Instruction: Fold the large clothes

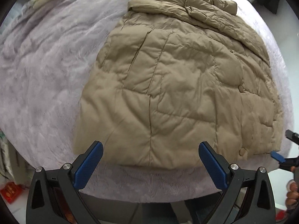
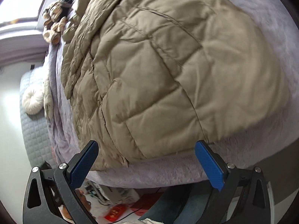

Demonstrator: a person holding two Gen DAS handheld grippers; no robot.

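Across the pale lilac plush blanket (image 1: 46,78) covering the bed lay the tan quilted puffer coat (image 1: 168,85), spread flat with its hem toward the near edge of the bed and its collar at the far end. One sleeve (image 1: 209,5) was folded across the upper part of the coat. On the coat's left side, wide bare blanket stretched out to the bed's edge; on its right side only a narrow strip of blanket showed before the drop to the floor. A band of blanket also ran between the hem and the near edge of the bed.

Just short of the hem, the left gripper (image 1: 150,149) hovered with its blue-padded fingers (image 1: 89,166) spread wide, holding nothing and touching neither coat nor blanket. The right gripper (image 2: 146,150) was likewise spread wide and empty in the right wrist view, poised at the coat's near right corner, with the hem lying between its pads but apart from them. From the left wrist view, one of its blue tips sat just beside that corner. Beyond the coat's far right side, brown stuffed toys (image 2: 53,25) rested at the edge of the blanket, and a round white fluffy cushion (image 2: 32,101) lay on a grey quilted cover (image 2: 35,134) beside the bed.
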